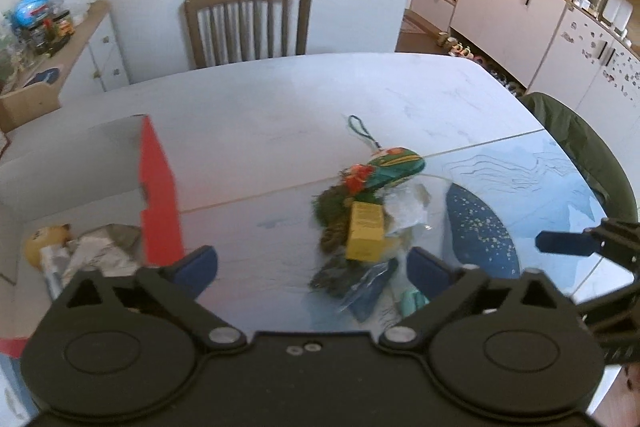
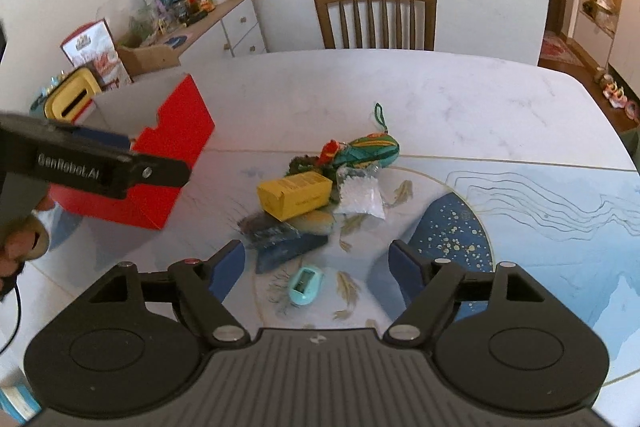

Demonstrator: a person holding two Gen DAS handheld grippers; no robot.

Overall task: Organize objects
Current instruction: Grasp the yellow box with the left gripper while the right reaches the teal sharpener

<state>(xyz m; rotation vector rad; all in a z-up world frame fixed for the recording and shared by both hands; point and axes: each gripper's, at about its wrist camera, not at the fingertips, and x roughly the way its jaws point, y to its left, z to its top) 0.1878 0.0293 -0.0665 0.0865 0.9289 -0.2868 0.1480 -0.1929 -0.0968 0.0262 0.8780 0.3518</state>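
A pile of small objects lies mid-table: a yellow box (image 2: 295, 194) (image 1: 364, 237), a green patterned pouch with a cord (image 2: 370, 149) (image 1: 394, 167), a clear bag of white grains (image 2: 359, 194), dark blue packets (image 2: 286, 247) and a small teal device (image 2: 306, 285). A red cardboard box (image 2: 160, 163) (image 1: 158, 195) stands to the left, holding a yellow round item (image 1: 44, 241) and crumpled paper (image 1: 102, 251). My left gripper (image 1: 312, 273) hangs open just short of the pile. My right gripper (image 2: 318, 267) is open above the teal device, empty.
The white table (image 2: 400, 87) has a blue printed mat (image 2: 560, 211) at right. A wooden chair (image 2: 375, 15) stands at the far edge, another with a green jacket (image 1: 576, 147) at right. A cluttered sideboard (image 2: 192, 23) lines the left wall. A hand (image 2: 20, 243) holds the left gripper's grip.
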